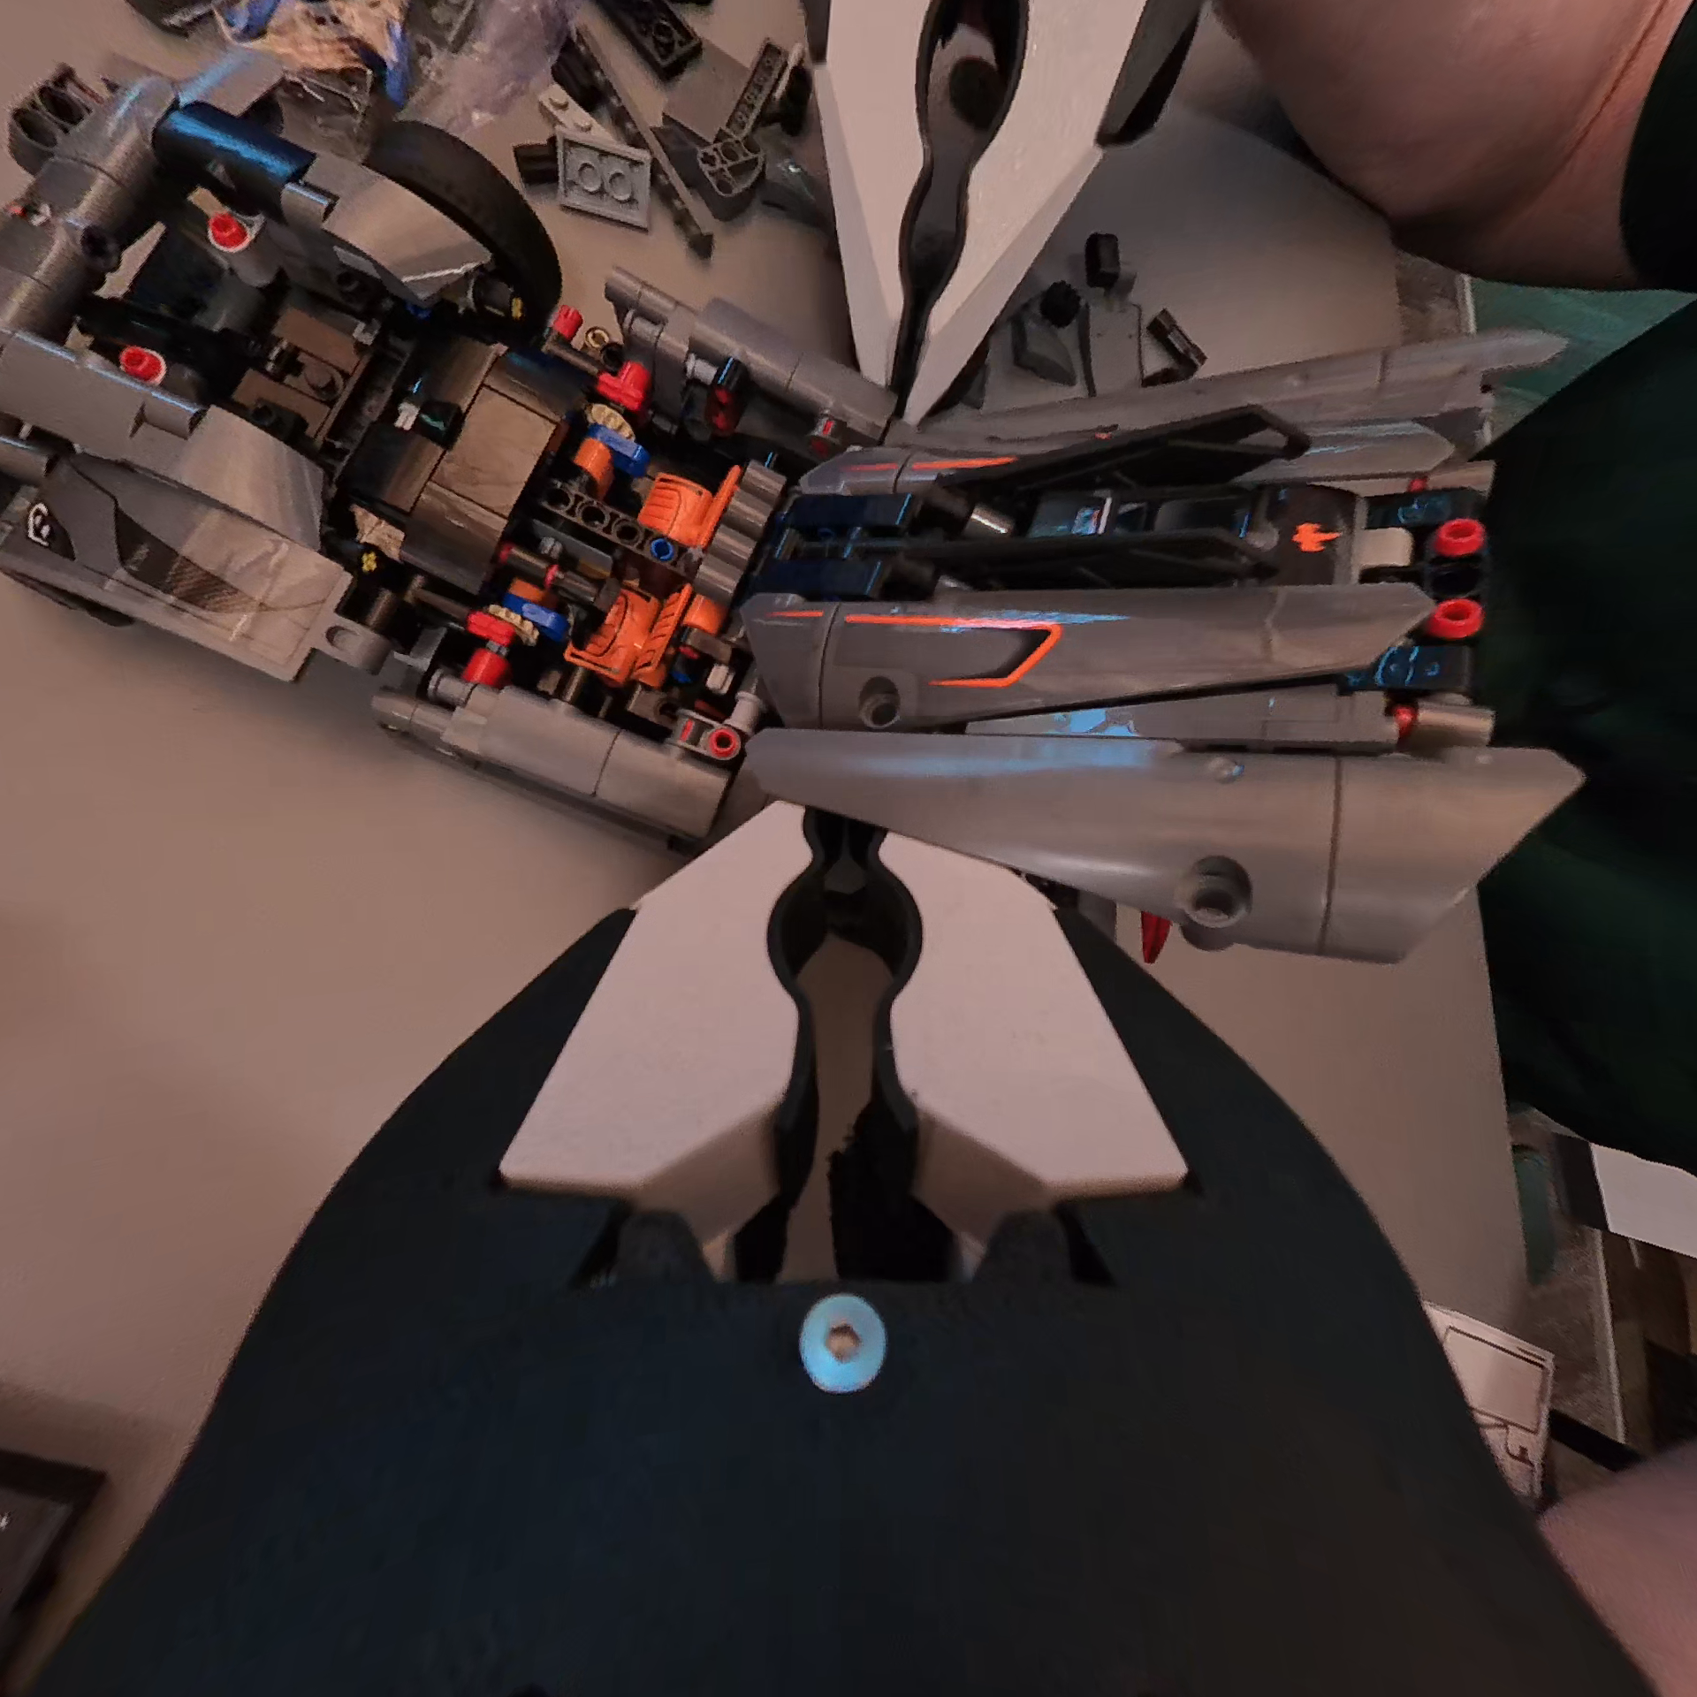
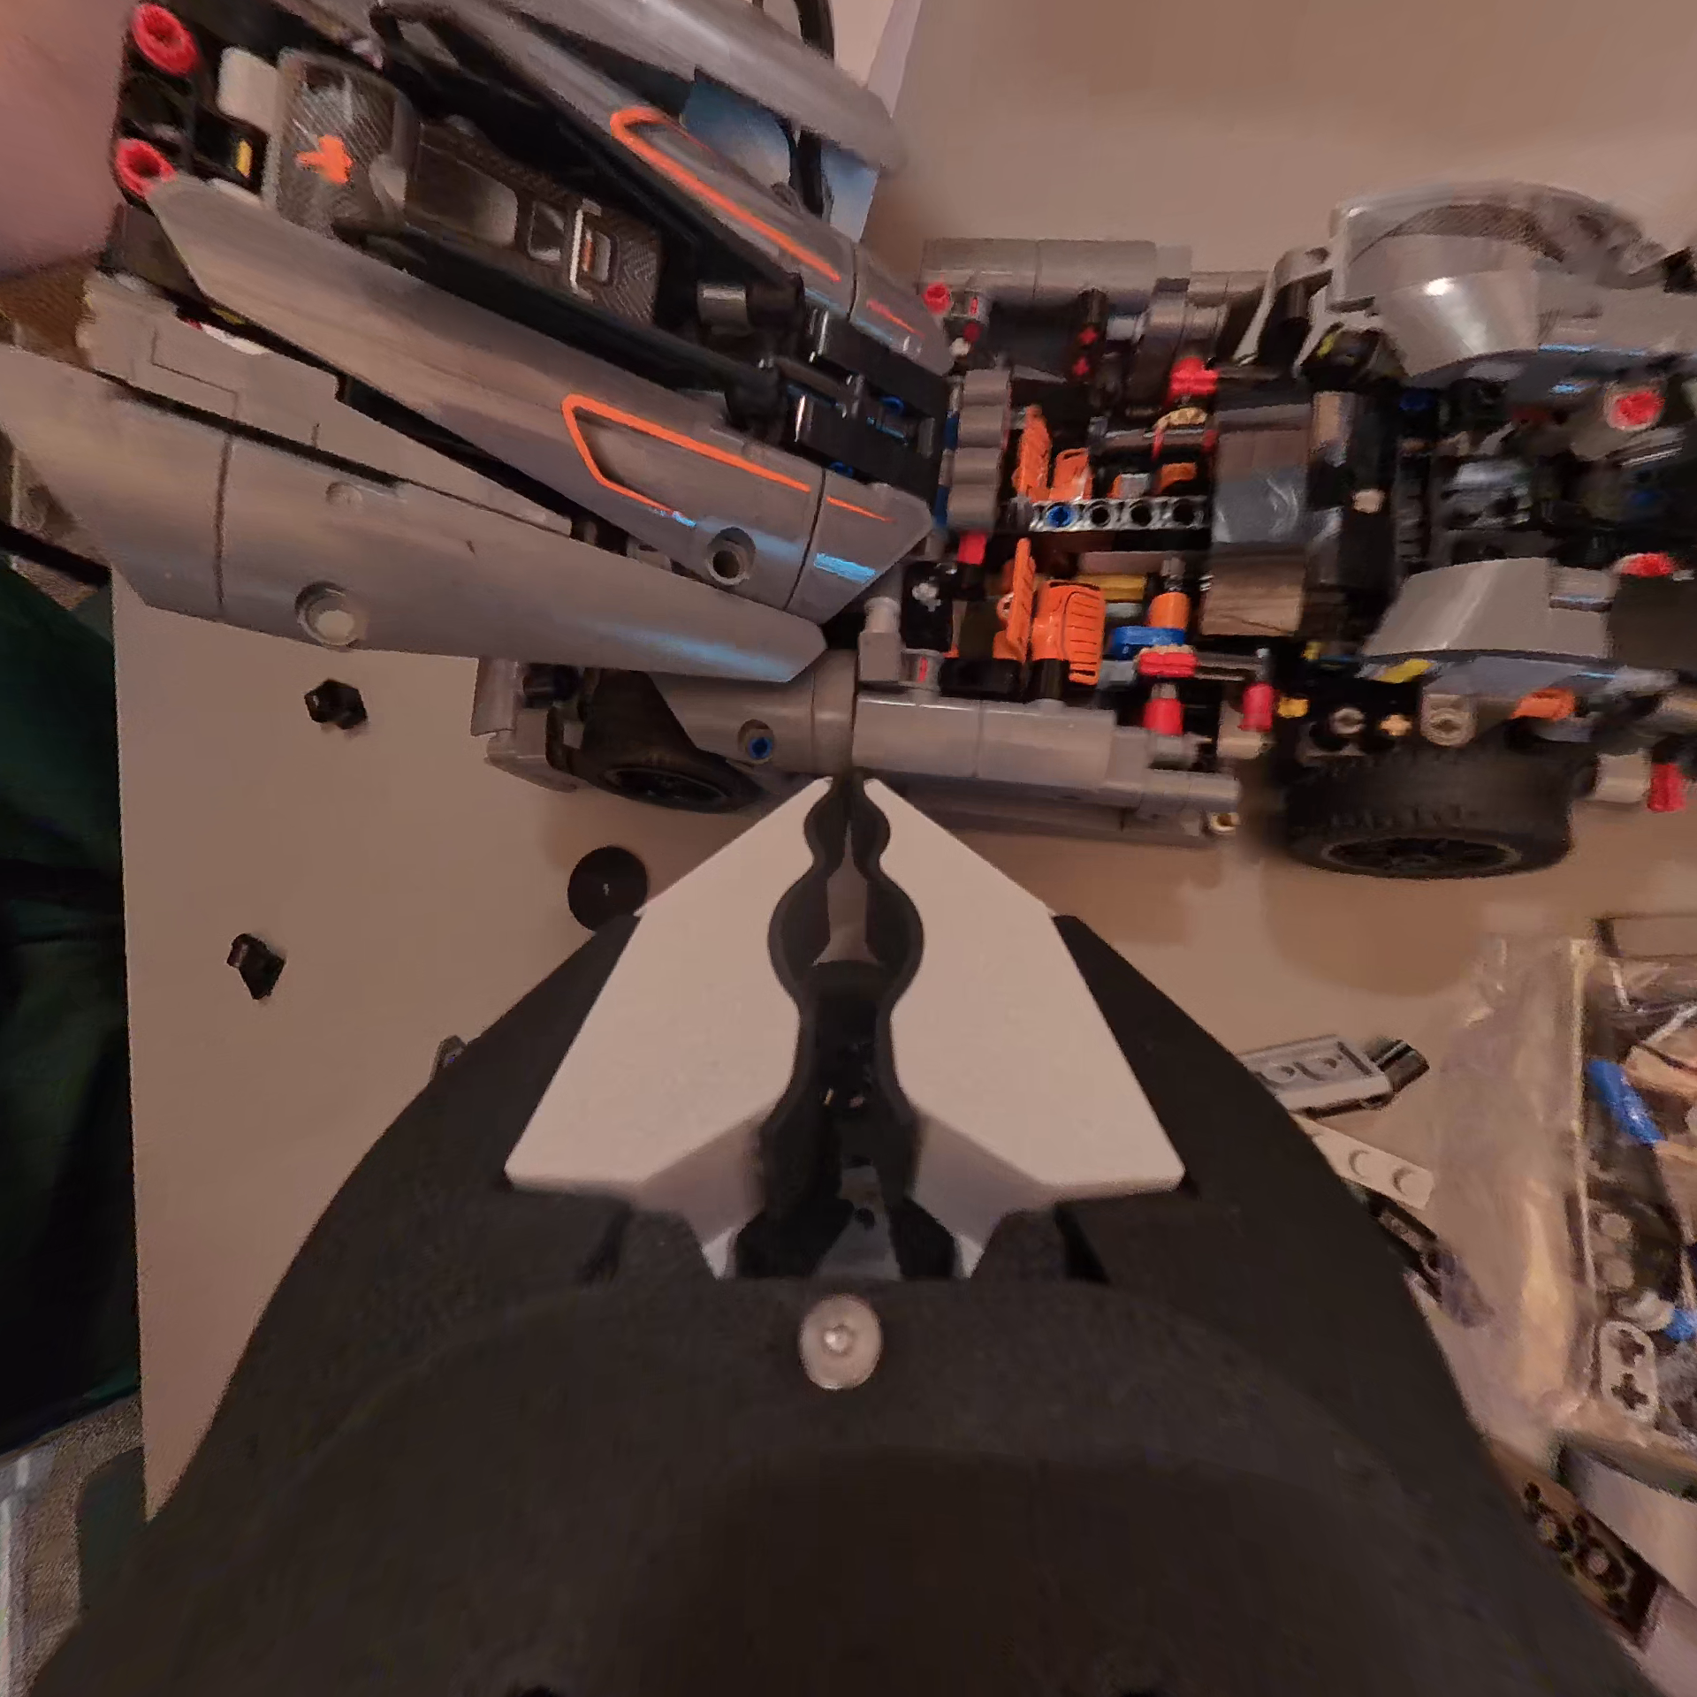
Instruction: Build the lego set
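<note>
A large grey and black lego car [image 1: 514, 514] with orange seats lies on the pale table [image 1: 230, 1010]. Its rear body section of long grey panels with orange lines [image 1: 1102, 643] is tilted up off the chassis. My left gripper [image 1: 840, 822] is shut, and its tips sit just under the lowest grey panel [image 1: 1102, 826] at the near side. My right gripper [image 2: 840, 792] is shut, with its tips against the grey side sill [image 2: 992, 735]. It also shows in the left wrist view [image 1: 904, 404], at the car's far side. I see nothing between either pair of pads.
A person's arm [image 1: 1469, 119] and green sleeve [image 1: 1607, 735] are at the car's rear. Loose grey and black parts [image 1: 606, 174] lie beyond the car. Small black pieces [image 2: 335, 705], a black disc [image 2: 606, 883], a grey plate [image 2: 1313, 1074] and a parts bag [image 2: 1607, 1148] lie nearby. Spacing between my two grippers at the tips: around 10 cm. The left gripper is farther from the black disc [image 2: 606, 883], some 15 cm, than the right, some 8 cm.
</note>
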{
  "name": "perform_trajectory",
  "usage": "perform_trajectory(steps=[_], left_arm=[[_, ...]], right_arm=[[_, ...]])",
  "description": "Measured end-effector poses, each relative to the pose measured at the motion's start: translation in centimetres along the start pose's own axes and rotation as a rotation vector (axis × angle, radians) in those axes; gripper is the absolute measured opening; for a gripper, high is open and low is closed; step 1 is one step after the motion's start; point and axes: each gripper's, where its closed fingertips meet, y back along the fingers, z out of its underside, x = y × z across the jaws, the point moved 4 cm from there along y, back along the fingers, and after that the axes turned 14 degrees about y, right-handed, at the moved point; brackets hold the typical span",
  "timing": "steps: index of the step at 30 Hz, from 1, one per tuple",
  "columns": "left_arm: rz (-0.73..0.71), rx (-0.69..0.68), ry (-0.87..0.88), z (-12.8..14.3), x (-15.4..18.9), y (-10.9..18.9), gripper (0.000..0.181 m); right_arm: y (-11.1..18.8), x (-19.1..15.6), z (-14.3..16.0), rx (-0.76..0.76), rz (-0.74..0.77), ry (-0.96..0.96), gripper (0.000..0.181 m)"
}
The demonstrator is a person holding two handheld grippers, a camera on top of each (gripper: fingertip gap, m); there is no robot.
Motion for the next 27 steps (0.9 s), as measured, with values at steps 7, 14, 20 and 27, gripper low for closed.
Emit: perform_trajectory(steps=[7,14,20,27], left_arm=[[0.0,0.019,0.017,-0.2,-0.3,0.0,0.0],[0.023,0.003,0.02,0.0,0.0,0.0,0.0],[0.073,-0.058,0.011,0.9,1.1,0.0,0.0],[0.09,-0.077,0.01,1.2,1.4,-0.1,0.0]], right_arm=[[-0.5,0.6,0.4,-0.009,0.013,-0.03,0.0],[-0.6,0.3,0.3,-0.015,-0.001,-0.007,0.0],[-1.0,-0.9,0.0,-0.03,-0.06,0.051,0.0],[-1.2,-1.3,0.0,-0.03,-0.088,0.065,0.0]])
